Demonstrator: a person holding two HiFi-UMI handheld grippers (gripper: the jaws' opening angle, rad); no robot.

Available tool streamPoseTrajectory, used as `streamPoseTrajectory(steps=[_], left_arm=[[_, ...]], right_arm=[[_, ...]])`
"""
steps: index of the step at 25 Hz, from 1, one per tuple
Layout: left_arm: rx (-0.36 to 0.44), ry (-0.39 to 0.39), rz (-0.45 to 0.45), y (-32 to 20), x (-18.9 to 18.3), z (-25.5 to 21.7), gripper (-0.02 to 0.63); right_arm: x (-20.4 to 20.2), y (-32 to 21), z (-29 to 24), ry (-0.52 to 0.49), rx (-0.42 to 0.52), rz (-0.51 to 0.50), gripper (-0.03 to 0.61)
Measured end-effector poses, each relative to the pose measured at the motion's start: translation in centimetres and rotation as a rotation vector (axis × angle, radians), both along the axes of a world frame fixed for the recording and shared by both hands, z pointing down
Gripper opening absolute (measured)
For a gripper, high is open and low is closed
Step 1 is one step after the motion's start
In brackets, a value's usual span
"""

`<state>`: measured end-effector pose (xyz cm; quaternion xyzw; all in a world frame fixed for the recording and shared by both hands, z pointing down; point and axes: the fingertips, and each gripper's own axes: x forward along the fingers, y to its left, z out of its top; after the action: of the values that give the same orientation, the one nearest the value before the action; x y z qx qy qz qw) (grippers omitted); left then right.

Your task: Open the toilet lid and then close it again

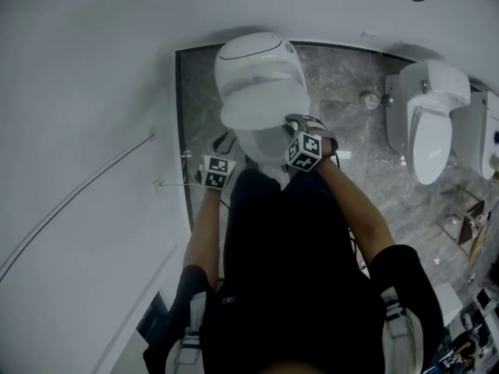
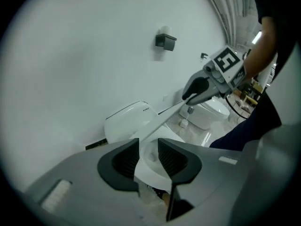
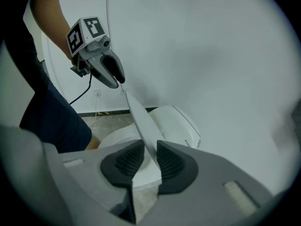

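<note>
The white toilet (image 1: 253, 57) stands against the wall, and its lid (image 1: 261, 104) is tilted part-way up over the bowl (image 1: 265, 142). My left gripper (image 1: 226, 142) is at the lid's left edge and my right gripper (image 1: 290, 123) at its right edge. In the left gripper view the thin lid (image 2: 162, 119) runs between the jaws of the left gripper (image 2: 148, 157), close to one pad with a gap to the other, so it is open. In the right gripper view the right gripper (image 3: 145, 161) is shut on the lid (image 3: 141, 121). Each view shows the other gripper (image 2: 195, 94) (image 3: 117, 81) at the lid's far edge.
A second toilet (image 1: 429, 123) stands to the right on the marble floor, with another fixture (image 1: 487, 131) beyond it. A white wall with a cable (image 1: 78, 201) is at the left. A small dark wall fitting (image 2: 165, 41) hangs above the toilet. The person's body fills the lower head view.
</note>
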<state>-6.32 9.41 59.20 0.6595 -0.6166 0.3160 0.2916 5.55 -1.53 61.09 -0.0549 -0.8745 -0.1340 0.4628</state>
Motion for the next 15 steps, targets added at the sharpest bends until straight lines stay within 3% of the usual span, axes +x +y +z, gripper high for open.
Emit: streamPoseTrajectory(steps=[8,15], left_arm=[[0.017,-0.094,0.22,-2.9,-3.2,0.0,0.11],[0.047,-0.077,0.414,-7.3,-4.7,-0.5,0.127]], right_arm=[[-2.9,-2.7,-1.4,0.044,0.05,0.17,0.086],[-4.9,-5.3,-2.4,0.065,0.076,0.303,0.088]])
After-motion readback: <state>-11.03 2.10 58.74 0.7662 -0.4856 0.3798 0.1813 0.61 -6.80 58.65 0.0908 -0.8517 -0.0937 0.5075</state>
